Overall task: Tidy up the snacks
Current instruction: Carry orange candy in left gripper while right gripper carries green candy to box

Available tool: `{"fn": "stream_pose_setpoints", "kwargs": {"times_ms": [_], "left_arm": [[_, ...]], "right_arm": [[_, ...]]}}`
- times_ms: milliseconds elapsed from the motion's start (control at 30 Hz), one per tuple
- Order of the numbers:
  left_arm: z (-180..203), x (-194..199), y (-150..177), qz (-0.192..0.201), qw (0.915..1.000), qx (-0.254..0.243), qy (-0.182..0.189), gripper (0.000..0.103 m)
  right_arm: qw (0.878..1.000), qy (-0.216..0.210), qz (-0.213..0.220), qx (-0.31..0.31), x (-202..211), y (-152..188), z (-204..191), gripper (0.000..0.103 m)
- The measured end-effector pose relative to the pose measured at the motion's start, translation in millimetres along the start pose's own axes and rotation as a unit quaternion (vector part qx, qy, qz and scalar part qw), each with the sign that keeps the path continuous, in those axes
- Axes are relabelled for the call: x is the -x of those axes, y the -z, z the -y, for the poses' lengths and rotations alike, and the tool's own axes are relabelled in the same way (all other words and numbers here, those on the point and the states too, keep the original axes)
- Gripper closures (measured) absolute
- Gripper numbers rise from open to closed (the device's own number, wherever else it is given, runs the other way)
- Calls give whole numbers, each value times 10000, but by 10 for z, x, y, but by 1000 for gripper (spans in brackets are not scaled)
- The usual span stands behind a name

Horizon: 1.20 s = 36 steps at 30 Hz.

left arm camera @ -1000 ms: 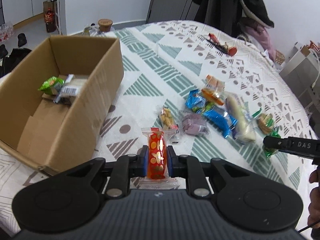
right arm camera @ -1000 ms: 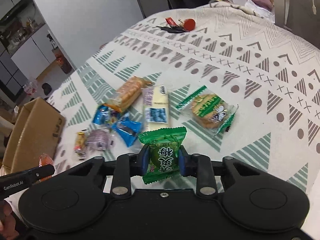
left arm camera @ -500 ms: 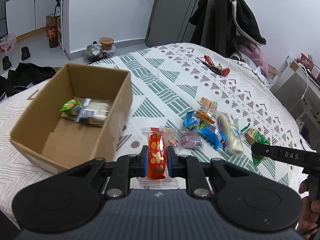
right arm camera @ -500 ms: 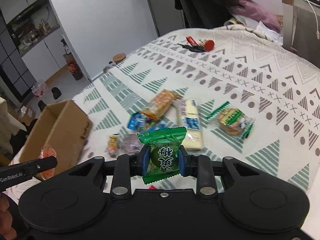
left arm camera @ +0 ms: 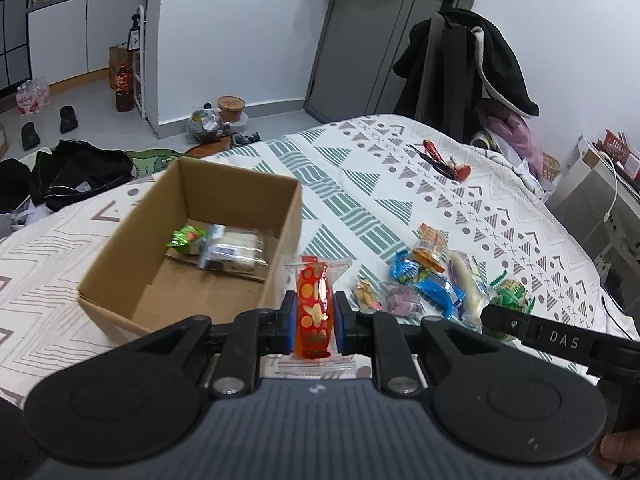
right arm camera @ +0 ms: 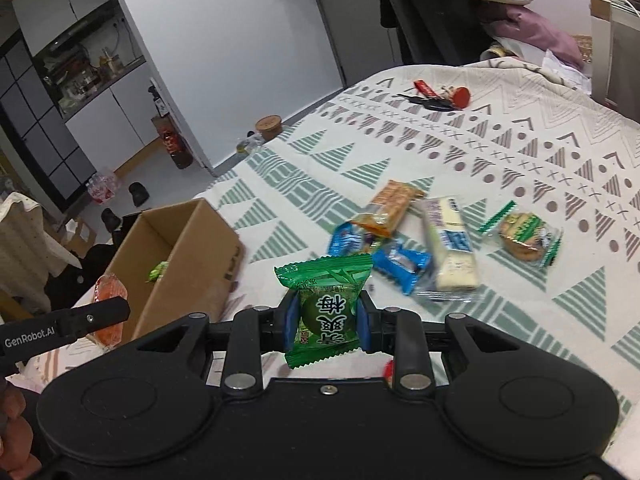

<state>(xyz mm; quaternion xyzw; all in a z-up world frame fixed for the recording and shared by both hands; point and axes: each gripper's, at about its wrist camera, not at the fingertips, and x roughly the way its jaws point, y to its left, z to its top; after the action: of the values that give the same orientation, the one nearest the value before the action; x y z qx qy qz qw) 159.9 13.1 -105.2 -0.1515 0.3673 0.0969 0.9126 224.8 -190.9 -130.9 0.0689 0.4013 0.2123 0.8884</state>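
Note:
My left gripper (left arm camera: 314, 320) is shut on a red snack packet with orange dots (left arm camera: 313, 312), held above the patterned bedspread just right of the open cardboard box (left arm camera: 224, 192). In the box lie a green packet (left arm camera: 185, 236) and a clear pack of white bars (left arm camera: 234, 248). My right gripper (right arm camera: 324, 320) is shut on a green candy packet (right arm camera: 326, 304), lifted over the bed to the right of the box (right arm camera: 192, 248). Loose snacks stay on the bed: blue packets (right arm camera: 394, 262), an orange cracker pack (right arm camera: 390, 204), a white bar (right arm camera: 450, 252) and a green-edged cookie pack (right arm camera: 522, 236).
A bunch of keys with a red tag (left arm camera: 446, 162) lies further up the bed. A dark coat (left arm camera: 472, 72) hangs beyond the bed's far edge. Dark clothes (left arm camera: 76, 172), shoes and bottles cover the floor at left. A white appliance (left arm camera: 592, 188) stands at right.
Both grippers have risen and pulled back with their packets still held. The box and the heap of snacks now look smaller and further off in both views.

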Motion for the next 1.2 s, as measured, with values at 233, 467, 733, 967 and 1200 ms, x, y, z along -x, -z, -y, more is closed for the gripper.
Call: {"fn": "stream_pose_setpoints", "kwargs": {"times_ms": [233,467,733,967,1200], "left_arm": [[-222,114,-72,107,9998,139,-92,86],[-464,181,-157,163,9993,290,-154,86],[-799,206,-242,209,9985,459,-224,86],[-1052,131,-326,188,9979,594,-195,86],[-1292,-46,-381,79,9970,761,-133,86]], "right_arm": [[9999,-151,-16,-27,-28,50,-261,75],[9996,-271,66,-65,-46,45,-490,75],[9992,-334,31,-194,-188,106,-720,75],[9985,-527,42,-133,-303,99,-963,75],[9961,-776,-146,-395,-457,25,-1126,75]]}}
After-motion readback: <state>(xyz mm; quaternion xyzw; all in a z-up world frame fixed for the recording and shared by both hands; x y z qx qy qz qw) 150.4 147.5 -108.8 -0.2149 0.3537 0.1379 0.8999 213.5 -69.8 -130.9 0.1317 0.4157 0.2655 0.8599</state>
